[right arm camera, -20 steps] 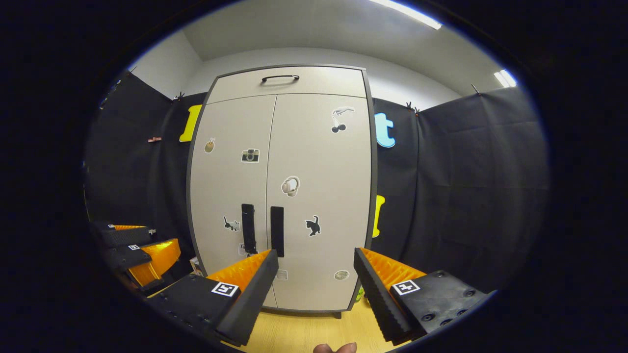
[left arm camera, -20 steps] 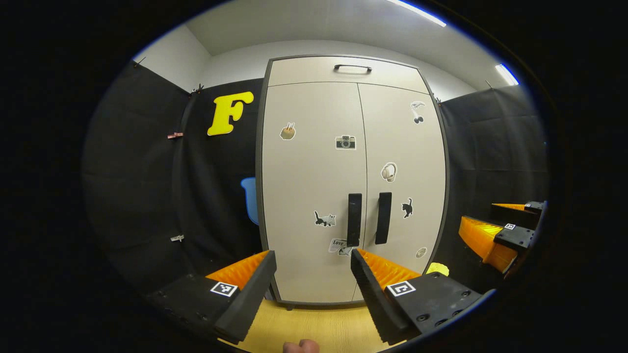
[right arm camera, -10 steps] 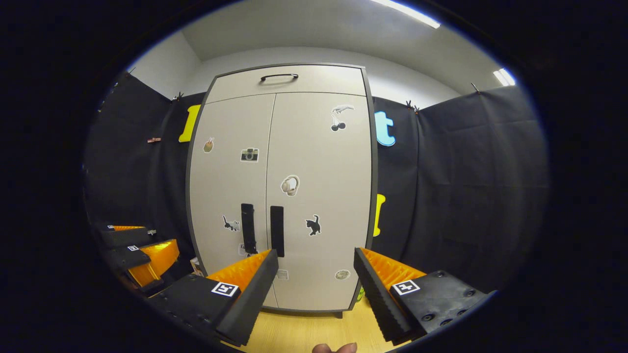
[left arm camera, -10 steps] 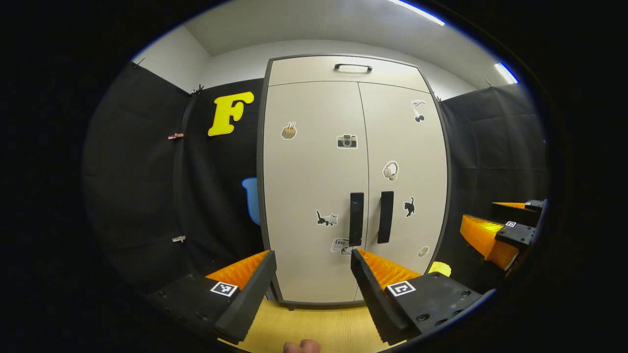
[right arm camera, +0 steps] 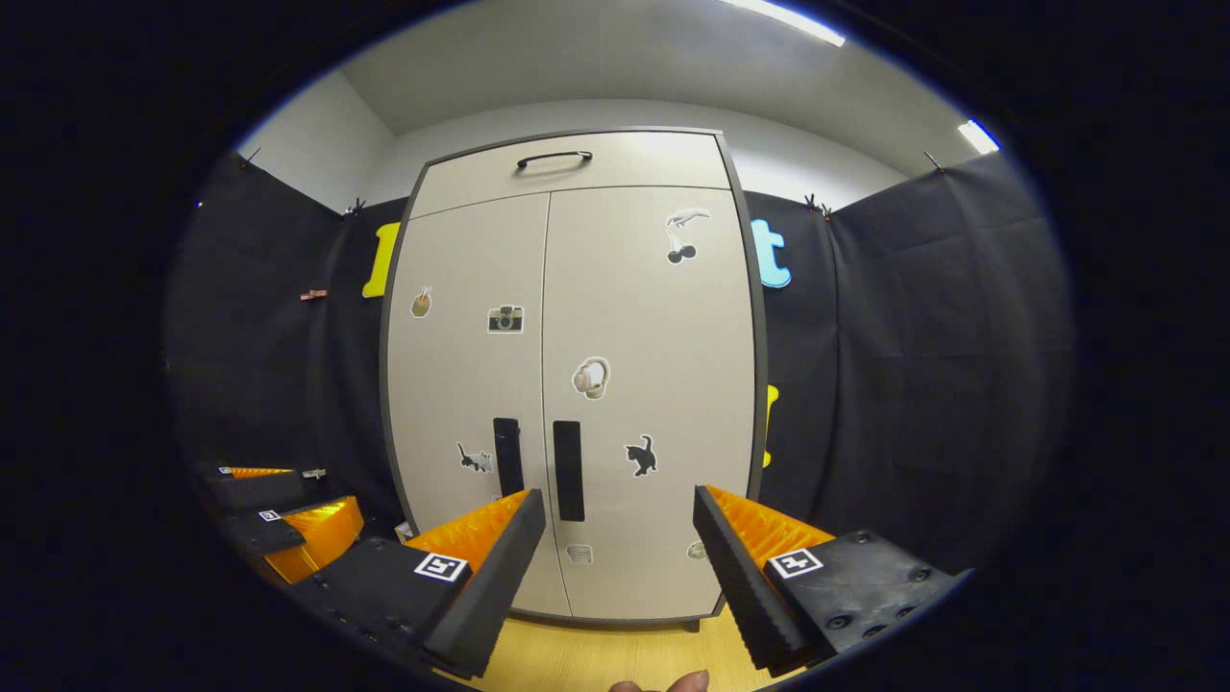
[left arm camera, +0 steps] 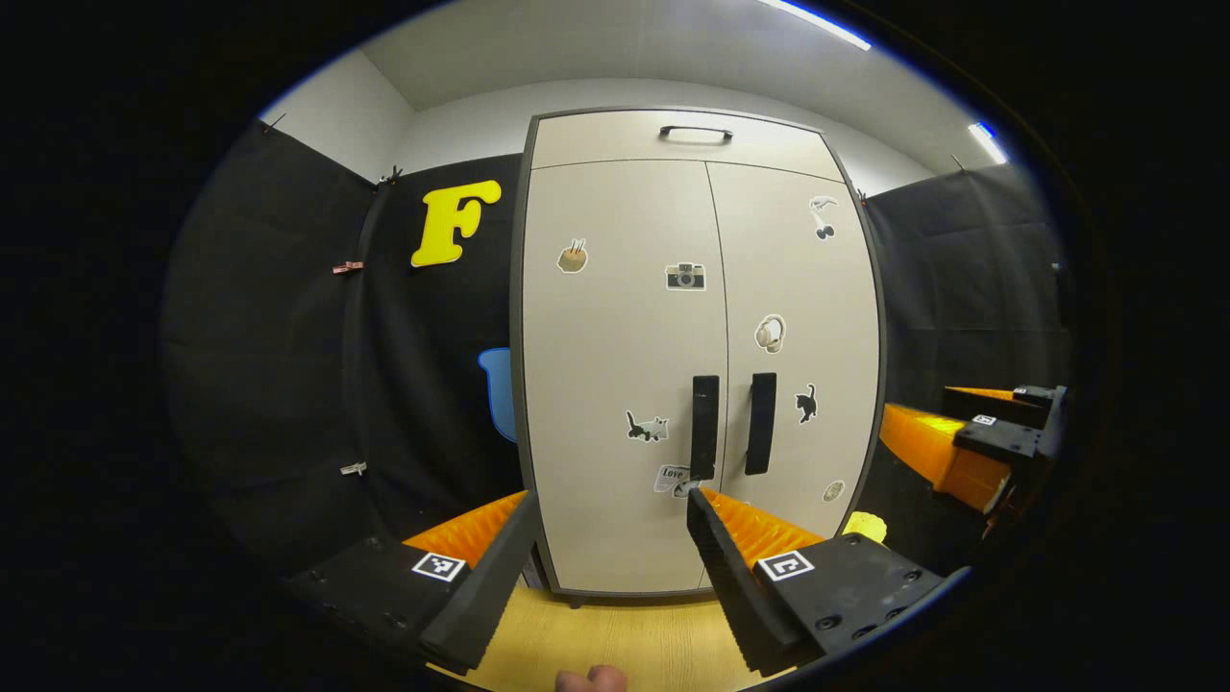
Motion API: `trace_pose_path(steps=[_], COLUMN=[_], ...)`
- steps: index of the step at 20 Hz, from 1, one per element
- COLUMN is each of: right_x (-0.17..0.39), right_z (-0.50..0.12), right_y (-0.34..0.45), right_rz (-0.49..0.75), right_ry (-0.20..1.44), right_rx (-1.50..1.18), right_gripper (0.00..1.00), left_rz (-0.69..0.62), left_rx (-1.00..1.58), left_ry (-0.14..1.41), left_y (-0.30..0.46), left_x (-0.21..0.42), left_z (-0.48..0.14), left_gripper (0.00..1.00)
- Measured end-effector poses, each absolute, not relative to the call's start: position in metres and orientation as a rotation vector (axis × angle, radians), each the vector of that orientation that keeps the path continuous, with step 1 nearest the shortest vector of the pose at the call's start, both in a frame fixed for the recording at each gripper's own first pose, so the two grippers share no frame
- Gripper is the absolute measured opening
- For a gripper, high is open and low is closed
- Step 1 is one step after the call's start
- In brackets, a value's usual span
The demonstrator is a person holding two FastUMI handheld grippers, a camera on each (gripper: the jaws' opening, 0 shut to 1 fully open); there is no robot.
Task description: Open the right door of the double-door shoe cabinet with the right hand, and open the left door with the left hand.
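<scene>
Nothing is done yet: the shoe cabinet [left arm camera: 673, 336] stands at the back of the floor with both doors shut. The left tool [left arm camera: 605, 548] and right tool [right arm camera: 615, 548] hover well short of the left handle [left arm camera: 704, 428] and right handle [right arm camera: 568, 471], fingers apart, holding nothing.

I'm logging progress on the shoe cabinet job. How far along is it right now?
Nothing is done yet: the left door and right door are both shut. In hand: the right gripper and left gripper are open, facing the cabinet, short of the right handle and left handle. Left: grasp each handle and pull both doors open.
</scene>
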State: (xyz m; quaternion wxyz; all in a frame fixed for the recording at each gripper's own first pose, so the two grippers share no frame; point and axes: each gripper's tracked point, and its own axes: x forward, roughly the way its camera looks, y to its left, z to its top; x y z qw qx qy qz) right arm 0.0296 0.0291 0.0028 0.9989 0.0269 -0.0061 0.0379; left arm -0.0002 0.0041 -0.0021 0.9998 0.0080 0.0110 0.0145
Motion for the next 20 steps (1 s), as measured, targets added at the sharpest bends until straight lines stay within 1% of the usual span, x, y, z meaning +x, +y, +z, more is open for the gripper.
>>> trace_pose_path(steps=[4,7,11,15,18,19,20], right_x=[0.066,0.100,0.141,0.172,0.188,0.195,0.202], right_z=[-0.003,-0.019,-0.050,-0.060,-0.059,-0.062,-0.064], right_y=[0.047,0.059,0.077,0.086,0.087,0.088,0.091], right_rz=[0.084,0.070,0.085,0.077,0.057,0.055,0.053], right_ry=[-0.011,0.015,0.073,0.070,0.058,0.062,0.066], right_rx=[0.036,0.001,0.028,0.007,0.015,0.018,0.023], right_gripper=[0.97,0.98,0.98,0.97,0.93,0.88,0.78], left_rz=[0.035,0.046,0.055,0.066,0.073,0.076,0.077], left_rx=[0.008,0.013,0.009,0.002,-0.003,-0.003,-0.004], left_ry=[0.030,0.042,0.059,0.075,0.080,0.080,0.080], left_y=[0.005,0.016,0.022,0.029,0.034,0.035,0.036], left_x=[0.000,0.000,0.001,0.004,0.003,0.005,0.006], left_z=[-0.004,-0.009,-0.014,-0.020,-0.023,-0.023,-0.023], left_gripper=[0.95,0.95,0.95,0.95,0.95,0.95,0.95])
